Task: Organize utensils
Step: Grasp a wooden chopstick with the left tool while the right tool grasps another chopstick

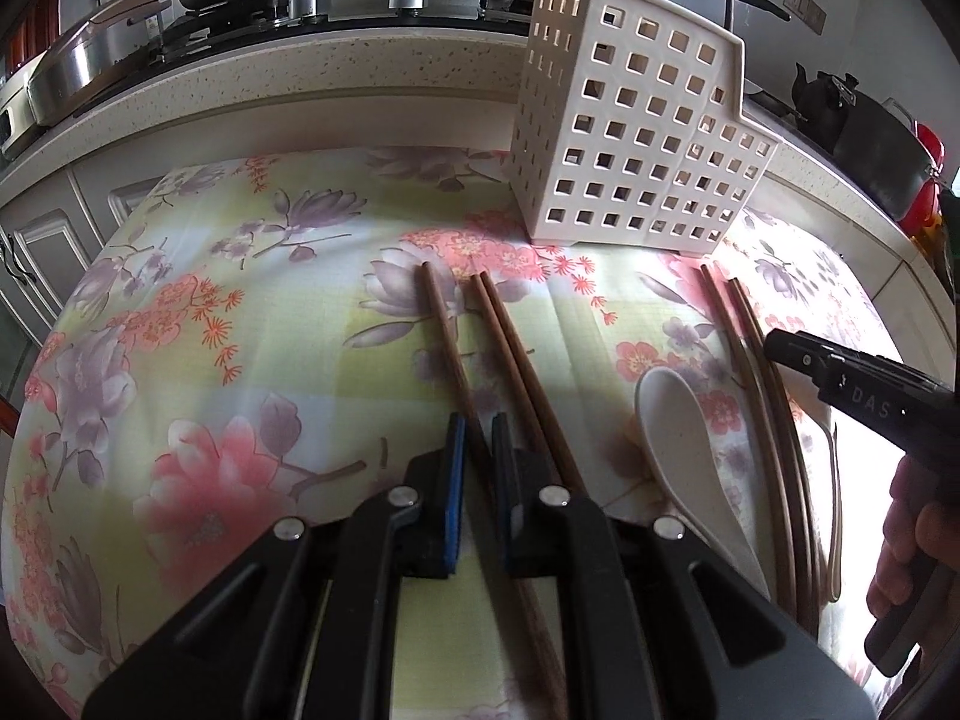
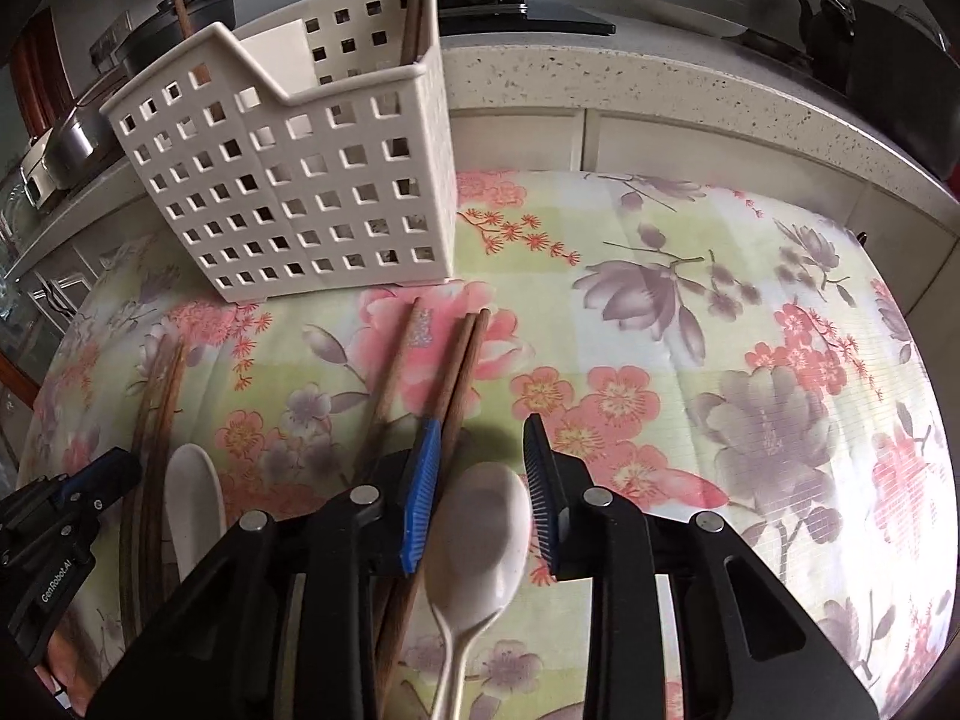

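Observation:
A white perforated utensil holder point(image 1: 636, 132) stands at the far side of the floral tablecloth; it also shows in the right wrist view point(image 2: 300, 180), with brown chopsticks point(image 2: 417, 6) standing in it. My left gripper point(image 1: 478, 426) is nearly shut around one brown chopstick point(image 1: 447, 336) lying on the cloth. Two more chopsticks point(image 1: 510, 348) lie just right of it. A white spoon point(image 1: 678, 438) and several chopsticks point(image 1: 756, 360) lie further right. My right gripper point(image 2: 480, 438) is open over a white spoon point(image 2: 480, 528), with chopsticks point(image 2: 456, 372) under its left finger.
A speckled counter point(image 1: 336, 78) with a stove, pans and a kettle point(image 1: 822, 96) runs behind the table. Another white spoon point(image 2: 192, 498) and several chopsticks point(image 2: 156, 396) lie left of my right gripper. The left gripper point(image 2: 90, 480) shows at the left edge.

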